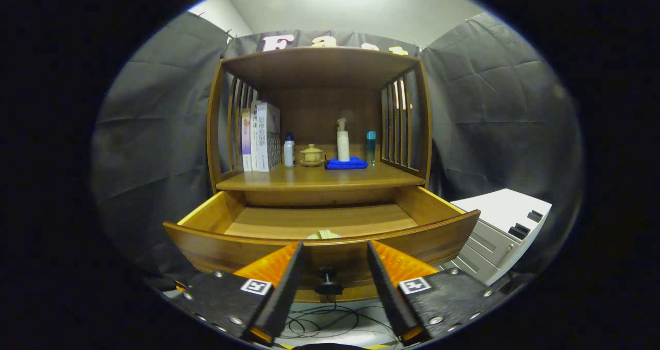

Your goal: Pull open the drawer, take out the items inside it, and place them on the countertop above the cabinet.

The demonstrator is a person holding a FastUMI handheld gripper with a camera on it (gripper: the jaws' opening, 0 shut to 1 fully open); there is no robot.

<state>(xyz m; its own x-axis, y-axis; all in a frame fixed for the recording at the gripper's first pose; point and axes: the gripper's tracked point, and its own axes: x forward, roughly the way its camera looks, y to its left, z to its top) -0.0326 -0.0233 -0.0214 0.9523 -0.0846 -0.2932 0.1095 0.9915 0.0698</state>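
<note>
A wooden cabinet has its drawer pulled out toward me. The drawer's curved front carries a small dark knob, which sits between my fingers without being touched by either. My gripper is open, level with the drawer front. Just behind the front panel, inside the drawer, the top of a pale, light-coloured item peeks over the rim; the rest of it is hidden. The countertop above the drawer is a wooden shelf surface holding several things.
On the countertop stand books, a small white bottle, a lidded clay cup, a pump bottle on a blue cloth, and a teal bottle. A white unit stands at the right. Cables lie below.
</note>
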